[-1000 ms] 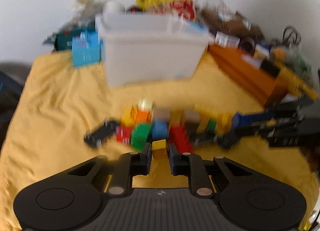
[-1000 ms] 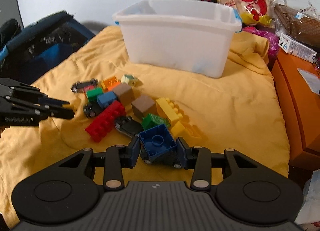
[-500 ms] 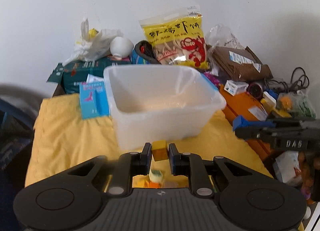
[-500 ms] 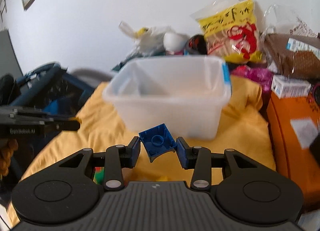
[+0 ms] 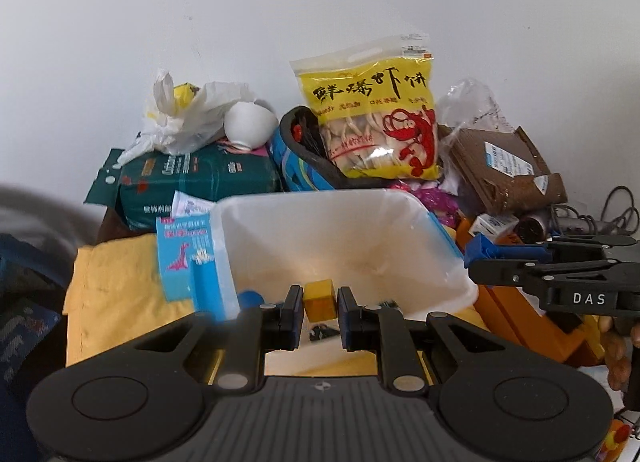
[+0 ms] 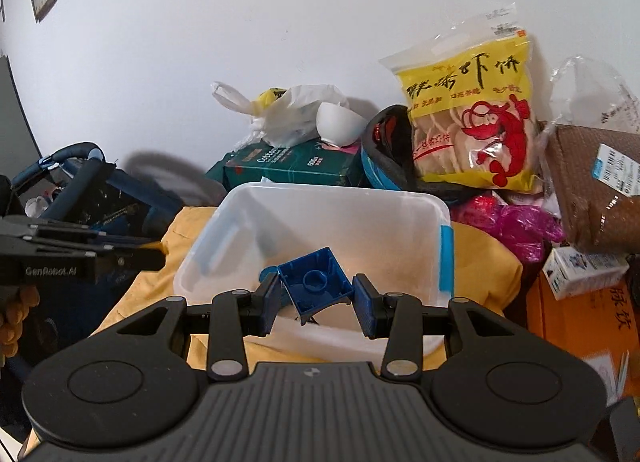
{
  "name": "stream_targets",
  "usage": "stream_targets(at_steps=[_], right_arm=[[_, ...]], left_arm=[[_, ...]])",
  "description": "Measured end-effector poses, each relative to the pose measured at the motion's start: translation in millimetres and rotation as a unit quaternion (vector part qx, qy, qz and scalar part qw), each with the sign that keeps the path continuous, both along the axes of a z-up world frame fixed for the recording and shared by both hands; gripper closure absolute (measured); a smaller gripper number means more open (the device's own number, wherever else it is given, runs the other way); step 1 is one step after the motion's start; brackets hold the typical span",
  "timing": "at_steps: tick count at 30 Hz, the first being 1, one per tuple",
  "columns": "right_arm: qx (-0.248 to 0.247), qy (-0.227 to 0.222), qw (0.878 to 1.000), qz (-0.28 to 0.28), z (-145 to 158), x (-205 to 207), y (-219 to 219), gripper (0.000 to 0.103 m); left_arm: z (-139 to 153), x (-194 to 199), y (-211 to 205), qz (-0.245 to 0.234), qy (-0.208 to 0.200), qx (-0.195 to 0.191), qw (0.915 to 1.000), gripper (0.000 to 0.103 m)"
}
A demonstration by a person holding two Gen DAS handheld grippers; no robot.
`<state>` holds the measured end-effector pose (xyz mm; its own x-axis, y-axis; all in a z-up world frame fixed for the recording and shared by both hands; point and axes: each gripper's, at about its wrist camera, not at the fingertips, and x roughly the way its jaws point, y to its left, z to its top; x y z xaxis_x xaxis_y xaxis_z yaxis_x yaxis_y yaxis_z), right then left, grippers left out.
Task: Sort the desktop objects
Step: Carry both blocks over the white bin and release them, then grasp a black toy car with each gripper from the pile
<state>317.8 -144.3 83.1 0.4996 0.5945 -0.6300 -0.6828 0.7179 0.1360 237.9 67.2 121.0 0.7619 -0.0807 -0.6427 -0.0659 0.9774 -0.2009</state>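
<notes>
Yellow cloth (image 5: 112,286), one clear bin (image 5: 432,222) — two grippers' jaws clamping one yellow block (image 5: 319,299), one blue brick (image 6: 314,285).

Yellow snack bag (image 5: 374,122), green carton (image 5: 196,186) and white bowl (image 6: 338,124) against the wall

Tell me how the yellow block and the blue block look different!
The yellow block is small and solid-looking, a plain cube; the blue block is bigger and hollow, its open underside with a round tube showing. The yellow block sits square in the left tongs; the blue block hangs tilted in the right tongs. Both are gripped at the white plastic bin.
</notes>
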Motion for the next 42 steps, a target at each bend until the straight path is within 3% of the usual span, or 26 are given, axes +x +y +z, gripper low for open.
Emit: stream_targets(at_steps=[19,20,23,24,26,30,35,40,42], right_arm=[[-0.062,0.045,0.997,-0.001,-11.1,67.4,38.9,0.06],[-0.066,0.051,0.997,-0.001,-12.9,70.7,40.5,0.06],[-0.074,0.06,0.996,-0.004,-18.2,78.6,43.6,0.055],[-0.075,0.062,0.995,-0.005,-20.0,80.0,44.3,0.048],[-0.077,0.061,0.995,-0.01,-23.3,82.2,43.6,0.047],[-0.064,0.059,0.996,-0.014,-26.1,77.3,32.7,0.047],[-0.026,0.022,0.999,-0.019,-26.5,33.7,2.7,0.044],[-0.046,-0.017,0.999,-0.016,-62.9,-44.6,-25.7,0.028],[-0.058,-0.006,0.998,-0.011,-85.3,-73.3,-37.0,0.026]], left_arm=[[-16.9,92.1,9.0,-0.018,0.091,0.006,0.9956,0.081],[-18.3,95.2,8.9,-0.017,0.094,0.007,0.9954,0.078],[-25.3,102.6,10.1,0.0,0.108,0.01,0.9941,0.042],[-26.4,101.6,10.3,0.004,0.103,0.016,0.9946,0.04],[-30.0,99.6,10.0,0.003,0.102,0.027,0.9944,0.04],[-32.2,78.1,10.9,0.003,0.068,0.039,0.9969,0.04],[-46.1,9.4,-3.6,-0.032,-0.003,0.073,0.9968,0.04],[-93.9,-69.7,-10.5,-0.024,-0.002,0.074,0.997,0.04],[-115.9,-94.6,-11.1,-0.019,0.008,0.084,0.9962,0.04]])
